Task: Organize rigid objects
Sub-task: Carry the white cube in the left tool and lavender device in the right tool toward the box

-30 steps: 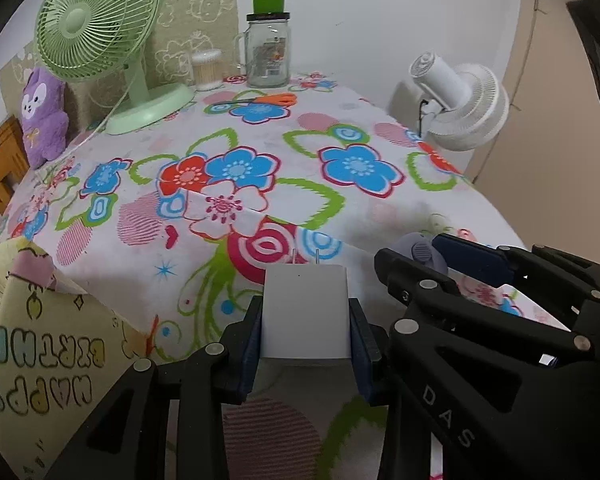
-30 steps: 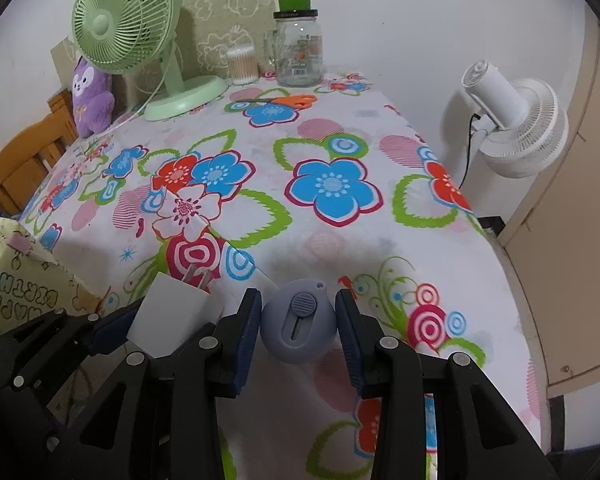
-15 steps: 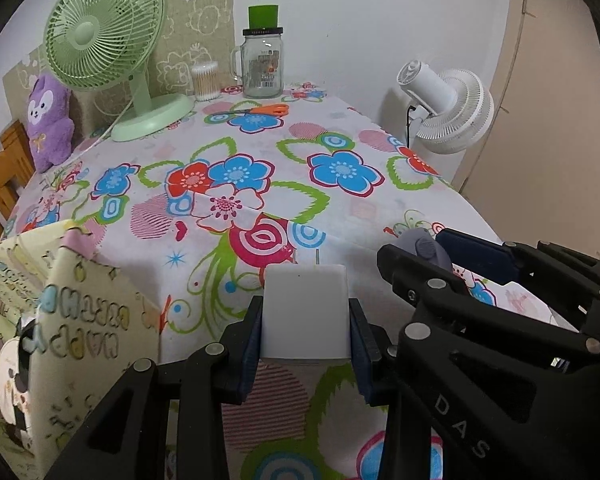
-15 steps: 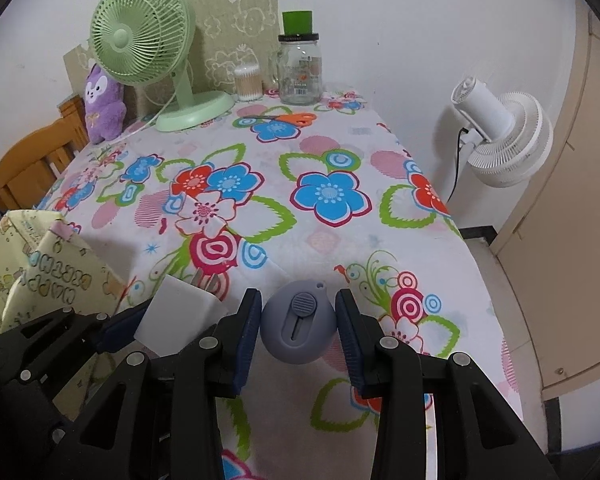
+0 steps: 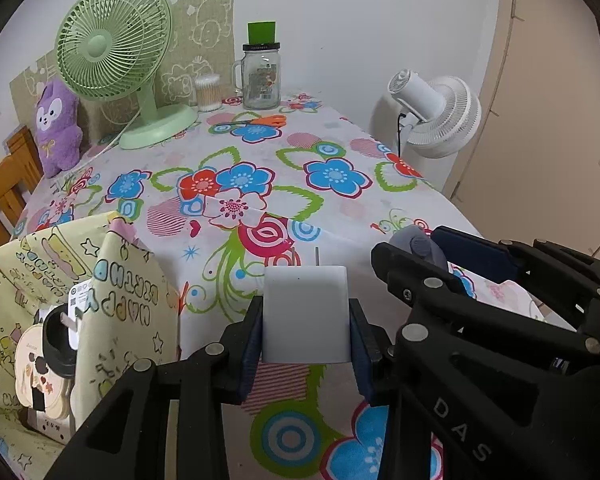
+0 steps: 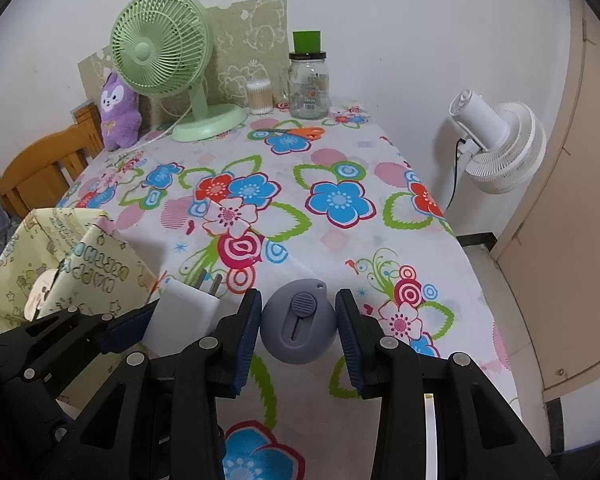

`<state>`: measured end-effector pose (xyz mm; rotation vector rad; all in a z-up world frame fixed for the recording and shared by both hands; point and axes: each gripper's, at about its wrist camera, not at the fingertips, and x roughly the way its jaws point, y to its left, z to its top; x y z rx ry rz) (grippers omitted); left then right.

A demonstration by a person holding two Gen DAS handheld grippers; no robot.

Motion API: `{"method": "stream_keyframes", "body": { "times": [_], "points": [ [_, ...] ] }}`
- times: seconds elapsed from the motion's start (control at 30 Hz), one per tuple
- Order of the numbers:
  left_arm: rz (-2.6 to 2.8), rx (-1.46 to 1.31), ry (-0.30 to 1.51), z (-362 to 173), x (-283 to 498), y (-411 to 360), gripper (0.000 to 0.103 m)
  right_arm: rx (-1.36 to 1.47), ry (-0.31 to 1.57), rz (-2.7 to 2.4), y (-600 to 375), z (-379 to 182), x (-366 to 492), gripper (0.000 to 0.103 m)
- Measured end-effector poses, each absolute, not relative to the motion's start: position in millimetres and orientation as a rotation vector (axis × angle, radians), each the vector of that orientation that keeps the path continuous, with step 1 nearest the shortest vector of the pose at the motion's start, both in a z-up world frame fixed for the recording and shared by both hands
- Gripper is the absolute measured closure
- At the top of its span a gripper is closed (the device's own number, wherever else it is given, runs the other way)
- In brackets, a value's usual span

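At the lower left of the left wrist view an open yellow gift bag [image 5: 112, 308] printed with birthday lettering stands at the table's near edge, a black-capped item [image 5: 60, 340] showing inside it. Bottom centre, the left gripper [image 5: 305, 334] is clamped on a white plug adapter [image 5: 305, 314], its blue pads pressing both sides above the flowered tablecloth [image 5: 340, 208]. At the lower right, the right gripper [image 5: 436, 256] reaches in beside it.

In the right wrist view the gift bag sits at the left edge, then the white adapter with its metal prongs [image 6: 208, 282] pointing up and away, lower left of centre. Bottom centre, the right gripper [image 6: 298, 328] grasps a rounded grey cutter [image 6: 298, 332] with a ridged slider, held clear of the cloth. Far back stand a green desk fan [image 6: 164, 52] and a glass jar [image 6: 308, 84].
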<state>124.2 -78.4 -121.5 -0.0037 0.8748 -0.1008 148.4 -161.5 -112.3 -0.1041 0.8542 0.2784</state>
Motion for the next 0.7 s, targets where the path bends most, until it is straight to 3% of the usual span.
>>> {"method": "stream_keyframes", "body": {
  "times": [0.7],
  "points": [
    [-0.104, 0.035, 0.814, -95, 84, -77, 0.063, -0.109, 0.802, 0.266, -156, -85, 106, 0.062]
  ]
}}
